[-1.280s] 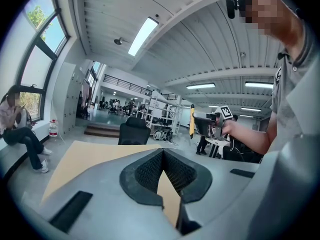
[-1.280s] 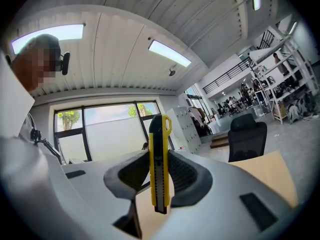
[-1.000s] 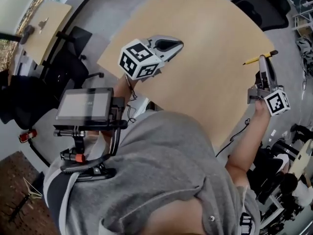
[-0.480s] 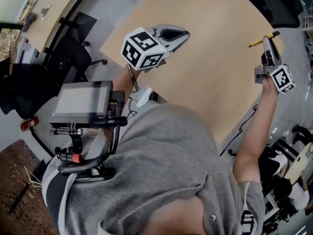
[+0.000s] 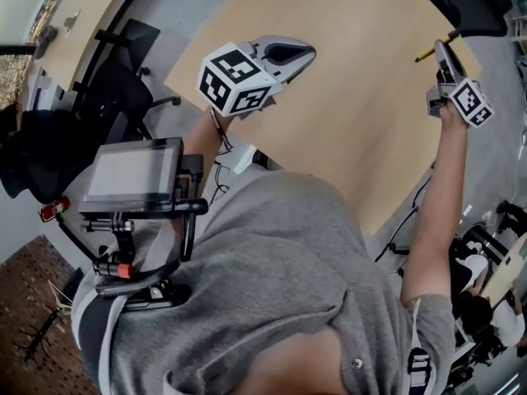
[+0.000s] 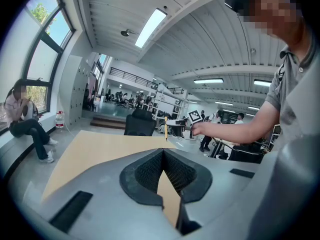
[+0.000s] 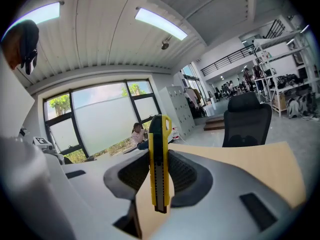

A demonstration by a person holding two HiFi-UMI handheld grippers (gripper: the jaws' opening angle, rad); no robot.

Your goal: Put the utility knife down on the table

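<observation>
A yellow and black utility knife stands upright between the jaws of my right gripper, which is shut on it. In the head view that right gripper is held over the far right edge of the wooden table, and the knife sticks out beyond its tips. My left gripper hovers over the near left part of the table, shut with nothing in it. From the left gripper view the knife shows far off, held up at the end of the person's arm.
Black office chairs stand around the table, one to the left and one at the far right. A smaller wooden table is at the far left. A monitor rig hangs at the person's chest.
My right gripper has carried the knife up and away, toward the far right edge of the table. The left gripper has stayed almost still.
</observation>
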